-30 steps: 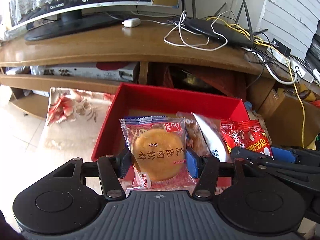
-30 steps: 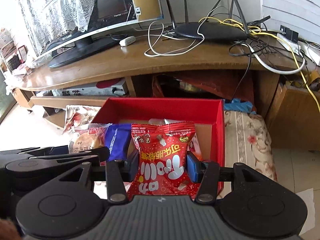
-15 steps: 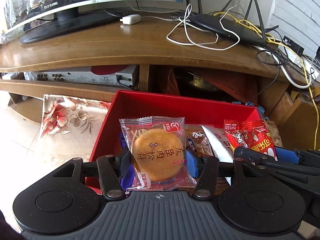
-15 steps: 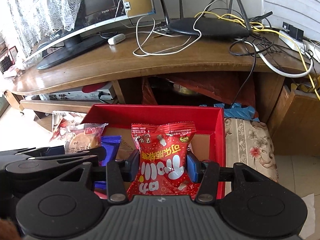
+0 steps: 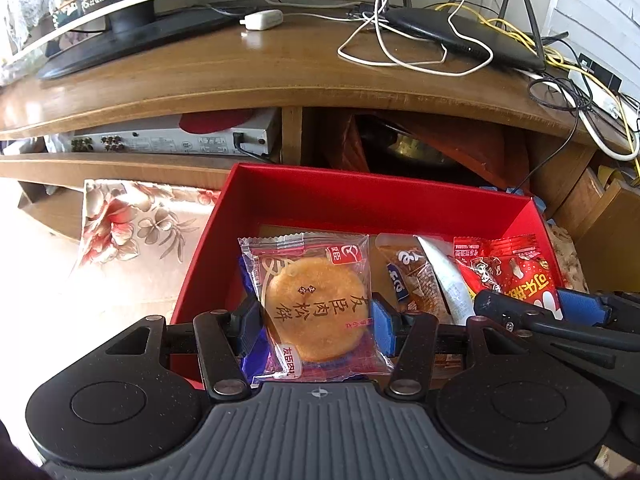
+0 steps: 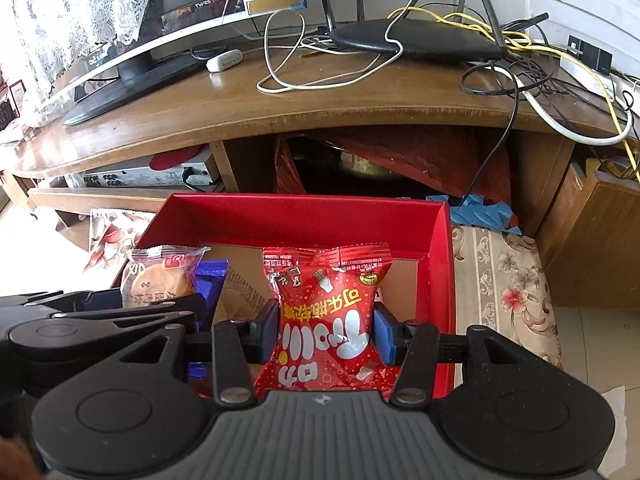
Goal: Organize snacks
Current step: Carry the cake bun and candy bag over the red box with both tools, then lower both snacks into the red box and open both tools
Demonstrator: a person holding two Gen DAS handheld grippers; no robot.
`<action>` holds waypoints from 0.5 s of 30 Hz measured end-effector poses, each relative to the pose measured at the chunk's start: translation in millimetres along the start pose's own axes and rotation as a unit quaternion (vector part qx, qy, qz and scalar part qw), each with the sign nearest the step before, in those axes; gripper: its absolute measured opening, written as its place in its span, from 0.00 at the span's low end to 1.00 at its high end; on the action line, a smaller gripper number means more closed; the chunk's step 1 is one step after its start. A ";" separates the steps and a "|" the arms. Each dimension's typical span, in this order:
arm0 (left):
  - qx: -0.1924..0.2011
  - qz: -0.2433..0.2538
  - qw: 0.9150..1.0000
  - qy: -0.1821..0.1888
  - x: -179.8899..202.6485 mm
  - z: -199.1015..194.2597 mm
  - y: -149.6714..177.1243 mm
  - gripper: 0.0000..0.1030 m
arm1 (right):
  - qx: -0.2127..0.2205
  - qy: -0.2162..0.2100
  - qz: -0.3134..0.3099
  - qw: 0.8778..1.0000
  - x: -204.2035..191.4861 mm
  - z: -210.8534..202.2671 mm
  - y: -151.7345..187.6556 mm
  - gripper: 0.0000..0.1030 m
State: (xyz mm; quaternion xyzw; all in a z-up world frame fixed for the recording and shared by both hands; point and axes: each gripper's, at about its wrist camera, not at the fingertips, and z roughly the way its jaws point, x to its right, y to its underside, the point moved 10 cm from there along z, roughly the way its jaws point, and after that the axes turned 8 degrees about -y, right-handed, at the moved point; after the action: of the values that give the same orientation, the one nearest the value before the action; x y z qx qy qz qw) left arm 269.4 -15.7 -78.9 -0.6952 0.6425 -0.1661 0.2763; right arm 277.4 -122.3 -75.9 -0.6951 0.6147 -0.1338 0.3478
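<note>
A round golden pastry in a clear wrapper (image 5: pixel 316 308) sits between the blue pads of my left gripper (image 5: pixel 316 326), which is shut on it over the near left part of the red box (image 5: pixel 360 196). My right gripper (image 6: pixel 326 334) is shut on a red candy bag (image 6: pixel 326 312) over the right half of the red box (image 6: pixel 304 216). In the left wrist view the red candy bag (image 5: pixel 508 268) and right gripper show at the right edge. The wrapped pastry (image 6: pixel 160 276) shows at the left in the right wrist view. A blue packet (image 6: pixel 210 284) and a brown snack packet (image 5: pixel 416 280) lie in the box.
The box stands on a floral cloth (image 5: pixel 132 224) in front of a wooden TV cabinet (image 5: pixel 260 72). On the cabinet are a monitor base (image 5: pixel 120 36), a black router (image 5: pixel 460 36) and tangled cables (image 5: pixel 400 48). A silver player (image 5: pixel 168 140) sits on the shelf below.
Both grippers have moved forward and slightly down toward the box, each keeping its snack. The box and cabinet now look larger and nearer.
</note>
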 end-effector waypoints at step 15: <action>-0.018 0.004 1.000 -0.009 -1.5 11.8 7.9 0.60 | -0.017 0.006 -0.001 1.000 2.0 13.3 10.1 0.45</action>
State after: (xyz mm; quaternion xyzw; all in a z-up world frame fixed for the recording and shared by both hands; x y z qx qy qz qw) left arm 269.8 -12.4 -92.8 -0.6990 0.6456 -0.1471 0.2703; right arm 278.3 -119.9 -92.5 -0.7009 0.6179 -0.1279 0.3326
